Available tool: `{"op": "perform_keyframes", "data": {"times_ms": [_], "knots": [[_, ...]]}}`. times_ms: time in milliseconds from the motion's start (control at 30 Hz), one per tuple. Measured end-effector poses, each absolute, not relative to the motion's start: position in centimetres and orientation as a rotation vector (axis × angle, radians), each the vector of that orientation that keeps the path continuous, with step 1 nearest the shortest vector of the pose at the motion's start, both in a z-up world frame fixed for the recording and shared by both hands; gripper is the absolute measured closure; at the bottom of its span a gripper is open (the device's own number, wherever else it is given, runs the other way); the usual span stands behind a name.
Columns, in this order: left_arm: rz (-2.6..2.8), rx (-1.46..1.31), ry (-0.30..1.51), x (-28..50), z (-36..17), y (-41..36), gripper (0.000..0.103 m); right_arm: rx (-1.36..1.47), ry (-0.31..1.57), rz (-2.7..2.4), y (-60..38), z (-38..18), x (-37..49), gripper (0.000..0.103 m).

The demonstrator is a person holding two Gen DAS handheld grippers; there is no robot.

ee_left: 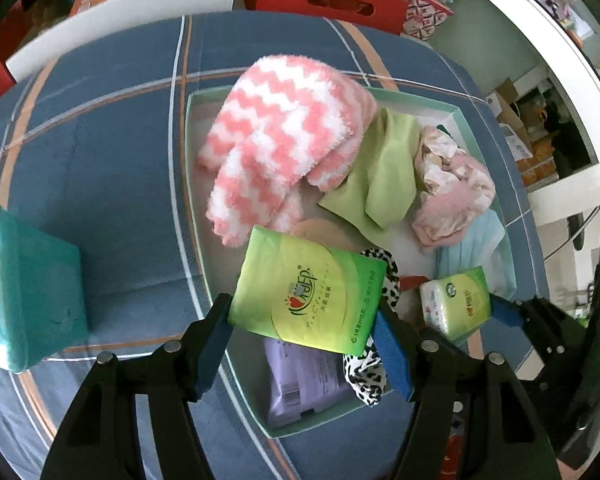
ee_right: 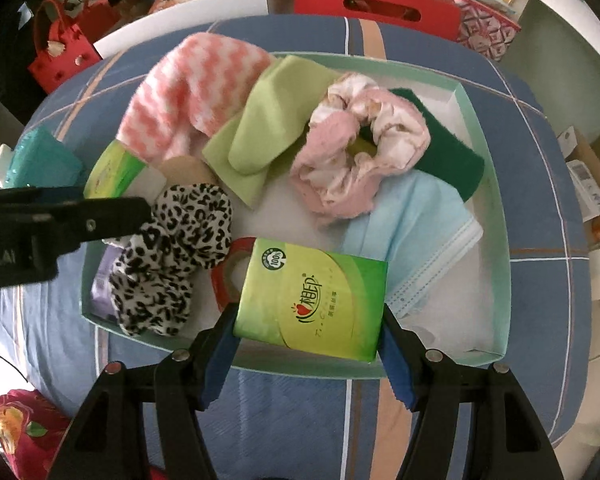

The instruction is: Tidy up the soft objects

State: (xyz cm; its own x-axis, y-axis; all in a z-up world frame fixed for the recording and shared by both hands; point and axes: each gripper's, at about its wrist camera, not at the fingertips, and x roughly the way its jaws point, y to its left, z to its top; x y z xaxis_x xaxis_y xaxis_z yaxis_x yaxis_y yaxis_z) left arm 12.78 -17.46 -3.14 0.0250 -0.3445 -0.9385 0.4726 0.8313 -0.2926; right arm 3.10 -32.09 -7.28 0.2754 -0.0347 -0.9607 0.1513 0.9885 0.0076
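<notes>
The left tongs squeeze a green tissue pack between their blue pads, and the right tongs squeeze another green tissue pack the same way, both packs up over the near part of a pale green tray. In the tray, close by, lie a spotted black-and-white scrunchie and a blue face mask. Farther back sit a pink scrunchie, a green cloth and a fluffy pink-and-white towel, all on the blue checked bed.
</notes>
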Motion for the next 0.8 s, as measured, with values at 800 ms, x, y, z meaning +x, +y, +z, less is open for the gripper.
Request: {"op": "perform_keyframes", "data": {"times_ms": [800], "knots": [[-0.402,0.047,1.082,6.6,1.8,-6.7,0.010,0.137,1.116,-0.154,-27.7,-3.6,-0.4,0.001]]}}
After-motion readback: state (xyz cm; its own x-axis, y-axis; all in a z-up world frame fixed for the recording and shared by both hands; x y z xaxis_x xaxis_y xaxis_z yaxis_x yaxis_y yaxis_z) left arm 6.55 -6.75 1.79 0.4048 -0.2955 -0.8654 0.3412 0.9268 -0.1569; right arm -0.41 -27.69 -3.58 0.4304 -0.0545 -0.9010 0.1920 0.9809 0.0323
